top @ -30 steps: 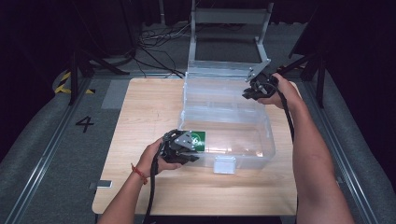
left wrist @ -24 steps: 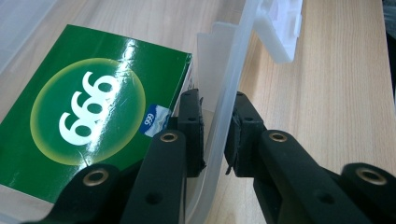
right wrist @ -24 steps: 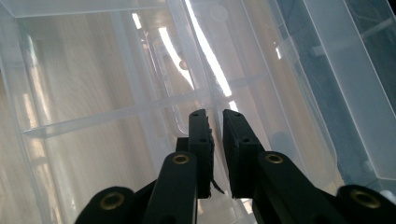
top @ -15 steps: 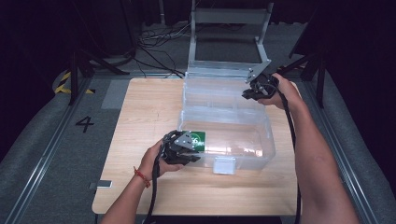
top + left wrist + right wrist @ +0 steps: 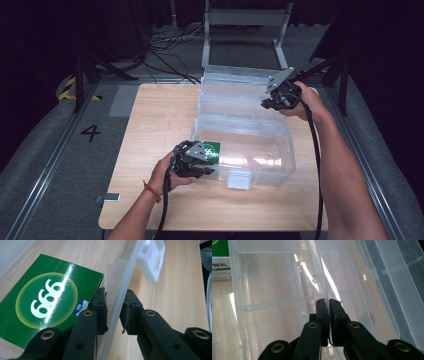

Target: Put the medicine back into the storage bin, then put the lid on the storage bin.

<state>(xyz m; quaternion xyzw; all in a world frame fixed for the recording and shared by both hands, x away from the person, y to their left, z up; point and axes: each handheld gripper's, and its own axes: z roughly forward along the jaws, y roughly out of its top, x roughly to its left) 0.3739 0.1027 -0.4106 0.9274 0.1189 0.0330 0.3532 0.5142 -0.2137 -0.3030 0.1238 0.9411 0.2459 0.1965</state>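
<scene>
A clear plastic box (image 5: pixel 267 162) stands on the wooden table with its lid (image 5: pixel 235 75) folded back. A green carton (image 5: pixel 209 148) marked 999 lies in its near left corner (image 5: pixel 50 297). My left gripper (image 5: pixel 204 164) straddles the box's front wall (image 5: pixel 117 297) beside the carton, pads against it (image 5: pixel 114 303). A clear divided tray (image 5: pixel 235 105) sits over the back half of the box. My right gripper (image 5: pixel 266 103) has just been closing and now pinches the tray's thin middle rib (image 5: pixel 318 277) between its jaws (image 5: pixel 328 301).
A white latch (image 5: pixel 239 178) hangs on the box's front wall, right of my left gripper (image 5: pixel 153 260). Bare tabletop (image 5: pixel 155 120) lies left of the box. A metal frame (image 5: pixel 245 20) and cables stand on the floor behind the table.
The right gripper has tipped slightly, so its grey plate shows more. The left gripper, box and carton stay where they were.
</scene>
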